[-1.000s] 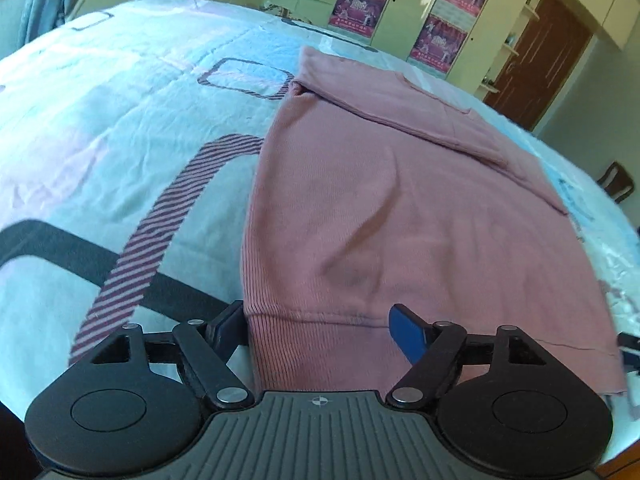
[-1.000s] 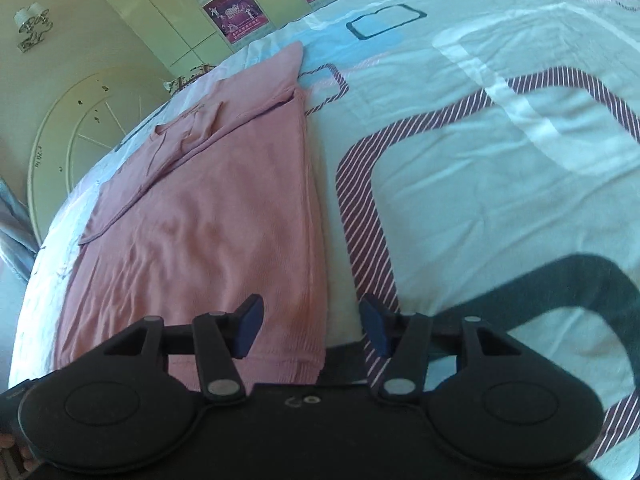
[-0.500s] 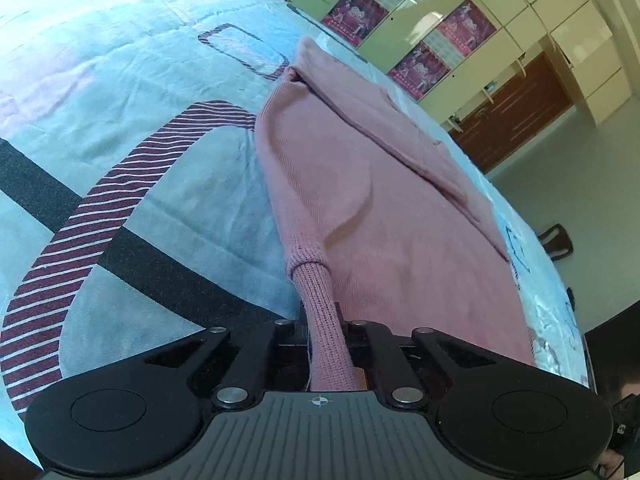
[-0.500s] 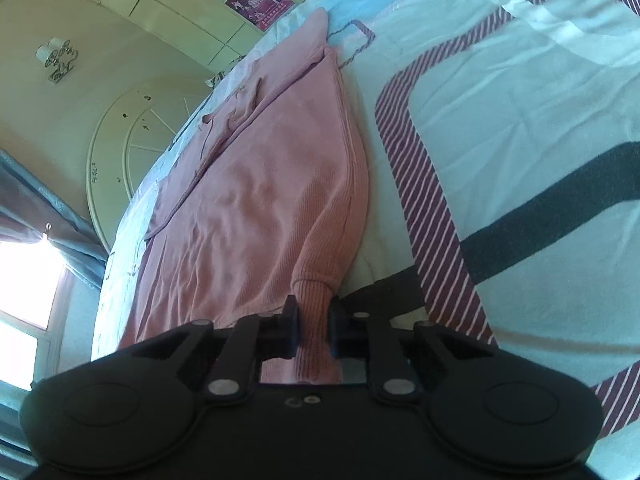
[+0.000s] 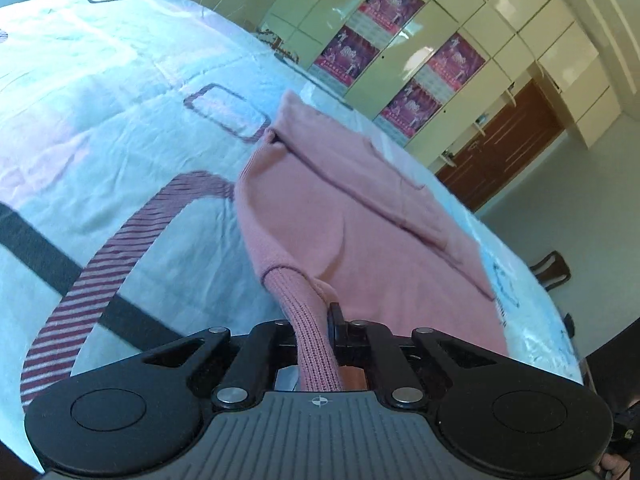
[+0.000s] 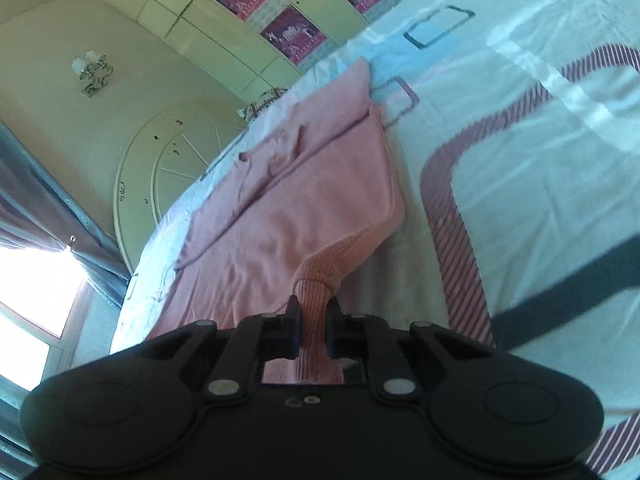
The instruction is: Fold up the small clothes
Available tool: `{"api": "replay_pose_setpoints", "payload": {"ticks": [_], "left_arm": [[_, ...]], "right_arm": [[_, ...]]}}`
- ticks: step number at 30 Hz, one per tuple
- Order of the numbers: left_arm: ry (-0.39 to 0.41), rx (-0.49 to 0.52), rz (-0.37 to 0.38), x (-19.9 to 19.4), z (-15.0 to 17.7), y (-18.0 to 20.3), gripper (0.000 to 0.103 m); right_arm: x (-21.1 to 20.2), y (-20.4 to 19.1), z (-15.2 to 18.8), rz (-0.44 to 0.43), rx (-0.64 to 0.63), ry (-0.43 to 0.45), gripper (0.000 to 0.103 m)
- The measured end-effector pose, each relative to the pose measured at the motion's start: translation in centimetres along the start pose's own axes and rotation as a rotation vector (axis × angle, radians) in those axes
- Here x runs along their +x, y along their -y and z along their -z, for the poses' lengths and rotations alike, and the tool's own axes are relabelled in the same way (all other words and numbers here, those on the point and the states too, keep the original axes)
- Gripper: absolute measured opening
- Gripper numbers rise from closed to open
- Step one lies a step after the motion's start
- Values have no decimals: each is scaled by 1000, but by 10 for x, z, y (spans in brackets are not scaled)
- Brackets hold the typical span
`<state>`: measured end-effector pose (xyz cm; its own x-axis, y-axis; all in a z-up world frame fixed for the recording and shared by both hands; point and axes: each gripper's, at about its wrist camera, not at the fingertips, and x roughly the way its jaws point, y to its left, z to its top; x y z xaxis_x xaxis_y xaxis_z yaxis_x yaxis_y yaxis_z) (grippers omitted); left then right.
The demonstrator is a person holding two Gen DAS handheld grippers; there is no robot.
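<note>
Left wrist: left gripper pinching sweater hem.

Bed: pale blue/white cover w/ pink patches, dark bands, maroon-striped loops, small outlined rectangles. On it: 1 pink knit sweater, mostly flat, sleeves folded across top; ribbed hem corners raised off cover.

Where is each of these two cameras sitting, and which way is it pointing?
Left wrist: rides on the left claw, looking along it over the pink sweater on the bed toward a wardrobe; the claw shows.
Right wrist: rides on the right claw, looking toward the headboard; the claw shows.
Shared: sweater, bed, and each claw pinching a ribbed hem corner.
</note>
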<state>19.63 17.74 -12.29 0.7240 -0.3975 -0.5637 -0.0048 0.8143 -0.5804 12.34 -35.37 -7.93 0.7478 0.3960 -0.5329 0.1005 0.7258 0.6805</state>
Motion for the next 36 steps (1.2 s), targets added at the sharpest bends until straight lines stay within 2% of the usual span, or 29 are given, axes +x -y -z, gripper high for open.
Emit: {"api": "replay_pose_setpoints", "payload": {"ticks": [3, 6, 11, 16, 20, 24, 26, 29, 31, 32, 33, 34, 35, 36], "left_arm": [[31, -11, 16, 12, -35, 12, 6], [50, 7, 40, 41, -77, 29, 6], [55, 45, 38, 107, -144, 57, 6], [0, 20, 26, 187, -195, 65, 6], [-75, 11, -3, 243, -216, 58, 6], [-135, 10, -23, 280, -225, 49, 6], [-164, 10, -14, 296, -229, 44, 6], [-167, -7, 10, 313, -236, 37, 6], [-138, -50, 46, 316, -244, 34, 6], [-122, -66, 60, 315, -246, 32, 16], [-94, -65, 63, 315, -250, 31, 24], [-74, -36, 43, 315, -252, 32, 40], [-69, 12, 17, 317, -254, 35, 45], [-75, 62, -5, 320, -256, 39, 45]], "right_arm": [[9, -17, -34, -34, -33, 44, 11], [28, -32, -74, -37, -55, 80, 11], [73, -49, -144, -2, -47, 139, 11], [129, -44, -194, 46, 24, 144, 11], [171, -30, -222, 60, 98, 122, 11], [212, -17, -237, 106, 132, 63, 12], [228, -13, -239, 134, 129, 39, 12], [246, -7, -244, 161, 132, 16, 12], [253, -2, -249, 146, 129, 19, 25], [252, -1, -252, 140, 134, 44, 31], [250, 1, -254, 144, 139, 73, 52], [244, 1, -258, 152, 138, 114, 60], [239, 2, -261, 152, 125, 142, 60], [237, 2, -264, 151, 115, 147, 53]]}}
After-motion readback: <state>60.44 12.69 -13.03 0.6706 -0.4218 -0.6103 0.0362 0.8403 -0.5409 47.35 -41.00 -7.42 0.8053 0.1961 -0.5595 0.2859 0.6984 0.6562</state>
